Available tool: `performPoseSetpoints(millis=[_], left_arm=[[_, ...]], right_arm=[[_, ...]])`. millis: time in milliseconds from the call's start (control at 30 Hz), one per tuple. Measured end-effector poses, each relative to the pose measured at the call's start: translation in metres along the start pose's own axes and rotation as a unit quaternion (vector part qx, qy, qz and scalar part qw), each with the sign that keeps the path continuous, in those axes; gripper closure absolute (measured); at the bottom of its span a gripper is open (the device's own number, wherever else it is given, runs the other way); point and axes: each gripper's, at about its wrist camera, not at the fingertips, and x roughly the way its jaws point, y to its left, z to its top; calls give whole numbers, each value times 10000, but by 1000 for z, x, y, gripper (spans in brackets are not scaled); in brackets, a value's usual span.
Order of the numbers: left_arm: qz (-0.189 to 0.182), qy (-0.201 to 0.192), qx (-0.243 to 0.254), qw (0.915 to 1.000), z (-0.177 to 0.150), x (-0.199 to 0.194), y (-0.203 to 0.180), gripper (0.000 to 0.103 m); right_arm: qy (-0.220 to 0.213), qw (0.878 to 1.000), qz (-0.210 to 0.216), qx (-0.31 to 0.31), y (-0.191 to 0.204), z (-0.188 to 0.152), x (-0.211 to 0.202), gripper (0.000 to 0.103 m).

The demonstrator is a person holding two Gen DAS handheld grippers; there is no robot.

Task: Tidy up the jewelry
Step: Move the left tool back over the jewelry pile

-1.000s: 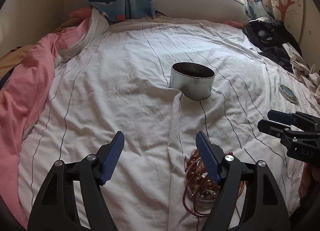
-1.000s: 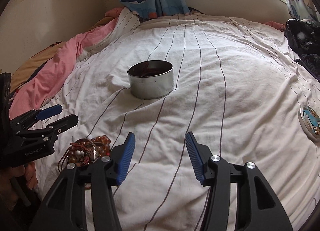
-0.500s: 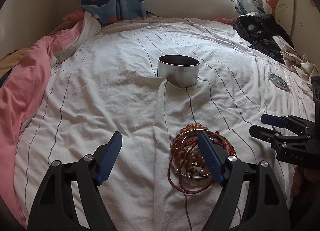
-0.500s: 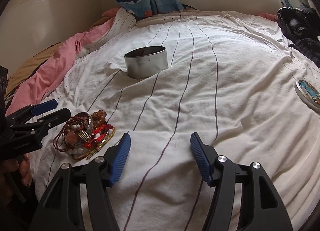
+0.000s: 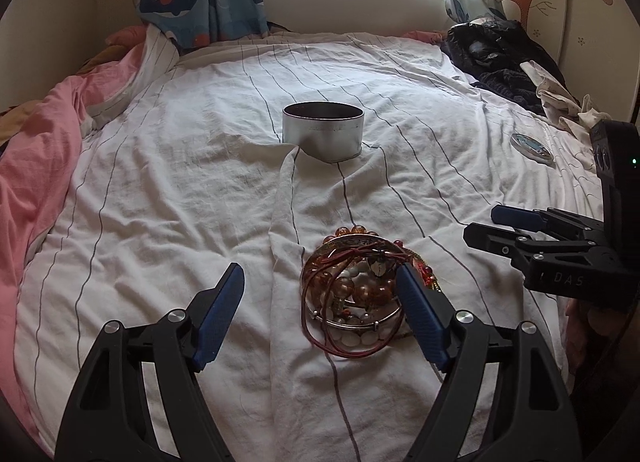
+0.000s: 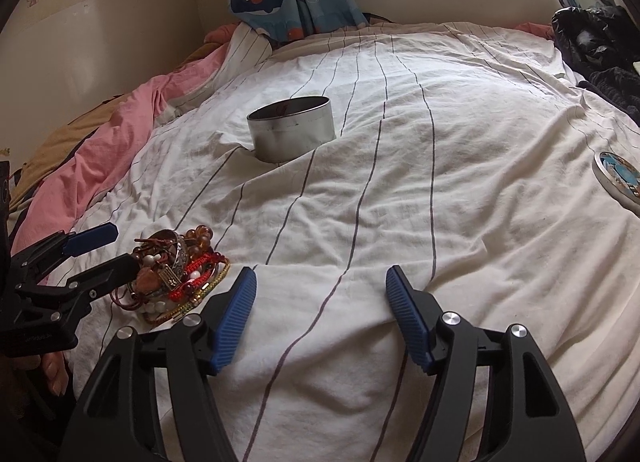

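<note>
A: What am I working over here?

B: The bed (image 5: 168, 190), under a white striped sheet (image 6: 460, 190) with a pink blanket (image 5: 36, 166) bunched along its left side. A round metal tin (image 5: 323, 133) stands open in the middle. Its lid (image 6: 618, 178), I'd guess, lies flat well off to the right.

A: And the jewelry?

B: One tangled heap (image 5: 356, 290) on the sheet near me, well short of the tin: amber beads, a silver bangle, red cords, white beads. It sits by the inner face of my left gripper's (image 5: 320, 314) right-hand finger; I can't tell whether that finger touches it. The left fingers stand wide with nothing pinched.

A: The other hand?

B: My right gripper (image 6: 320, 314) hangs over bare sheet just right of the heap, its jaws opening and nothing between them.

A: So how do I take the step well?

B: I'd judge the pick-up hasn't begun. I'd slide the left gripper right so the heap is centred between the fingers, then lower until the tips press into the sheet. Close on the bangle and thick beads, not the thin cords, which would likely slip. The loops look interlocked, so lift slowly and watch for trailing strands before carrying it to the tin.
</note>
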Motion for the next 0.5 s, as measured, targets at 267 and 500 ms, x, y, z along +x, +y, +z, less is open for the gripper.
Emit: performPoseSetpoints(millis=[267,500], left_arm=[[-221,127,-112,9996,-1,2,3,64],[-312,96,-52,9995,0,-1,0,101]], right_arm=[[-4,10000,30,15,0,-1,0,36],[-1,10000,34,23,0,-1,0,36]])
